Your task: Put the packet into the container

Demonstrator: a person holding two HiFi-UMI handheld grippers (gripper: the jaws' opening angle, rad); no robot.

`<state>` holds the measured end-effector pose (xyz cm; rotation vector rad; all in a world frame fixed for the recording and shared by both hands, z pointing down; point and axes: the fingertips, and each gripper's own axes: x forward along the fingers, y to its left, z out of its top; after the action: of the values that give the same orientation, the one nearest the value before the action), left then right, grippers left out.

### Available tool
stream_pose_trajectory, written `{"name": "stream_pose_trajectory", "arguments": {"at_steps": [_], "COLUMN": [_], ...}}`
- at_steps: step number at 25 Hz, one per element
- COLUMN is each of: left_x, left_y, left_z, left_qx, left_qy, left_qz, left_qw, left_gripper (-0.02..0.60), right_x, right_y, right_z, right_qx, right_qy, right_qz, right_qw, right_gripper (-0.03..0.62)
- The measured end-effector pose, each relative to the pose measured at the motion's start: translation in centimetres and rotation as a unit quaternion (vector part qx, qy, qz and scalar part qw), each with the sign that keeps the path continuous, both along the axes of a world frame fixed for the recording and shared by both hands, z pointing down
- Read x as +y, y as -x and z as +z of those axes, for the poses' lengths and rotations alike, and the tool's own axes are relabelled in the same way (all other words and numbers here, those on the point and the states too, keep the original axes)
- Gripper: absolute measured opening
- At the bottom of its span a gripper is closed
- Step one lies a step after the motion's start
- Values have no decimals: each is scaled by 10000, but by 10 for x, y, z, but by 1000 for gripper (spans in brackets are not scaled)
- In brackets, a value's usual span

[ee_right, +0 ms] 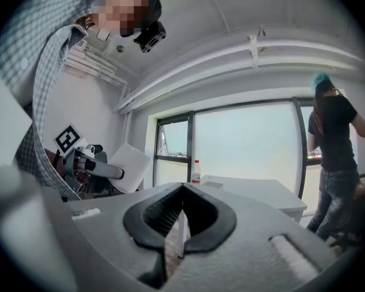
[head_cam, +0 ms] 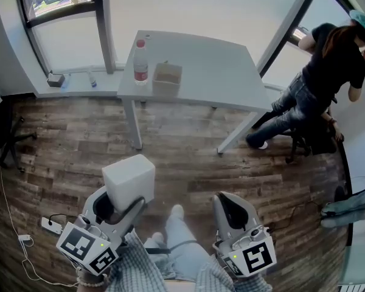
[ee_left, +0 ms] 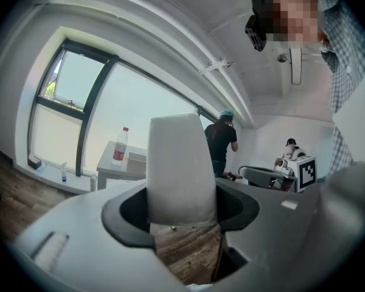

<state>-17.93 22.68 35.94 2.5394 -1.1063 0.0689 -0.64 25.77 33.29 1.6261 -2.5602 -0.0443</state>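
We hold the packet (head_cam: 129,178) well apart from the bench (head_cam: 219,72).
Our left tool (head_cam: 123,204) clamps it above the wooden floor (head_cam: 188,157); our right tool (head_cam: 230,202) is closed, empty. The container (head_cam: 166,78) stands on the bench beside a bottle (head_cam: 140,61). A person (head_cam: 328,66) stands at the right window (head_cam: 336,10), and a dark chair (head_cam: 3,132) sits far left.

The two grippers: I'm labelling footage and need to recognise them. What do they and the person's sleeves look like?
Both the left gripper and the right gripper have smooth light grey bodies with black-lined jaws. Each carries a white cube with black square markers and a small green light. The sleeves are light checked fabric.
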Motion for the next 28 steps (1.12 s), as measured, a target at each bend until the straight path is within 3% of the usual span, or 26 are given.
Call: {"name": "stream_pose_trajectory", "arguments": {"at_steps": [3,18,28], "left_x": [-18,-85,-122], "left_y": [-7,-33,-62], "left_z": [-1,-7,-13], "left_qx": [-43,-92,-54], "left_qy": [-15,-9,-83], "left_qz": [-57,-594,-711], "left_qw": [10000,9982,9974], "left_gripper": [273,273,273], "right_x": [-18,-103,-141], "right_y": [-4,-29,-67], "right_z": [3,3,-3], "right_qx": [192,81,136], "right_qy": [15,62,-67], "right_qz": [-120,-646,-636], "right_qw": [9997,9979,9979], "right_gripper": [-3,-3,-3]}}
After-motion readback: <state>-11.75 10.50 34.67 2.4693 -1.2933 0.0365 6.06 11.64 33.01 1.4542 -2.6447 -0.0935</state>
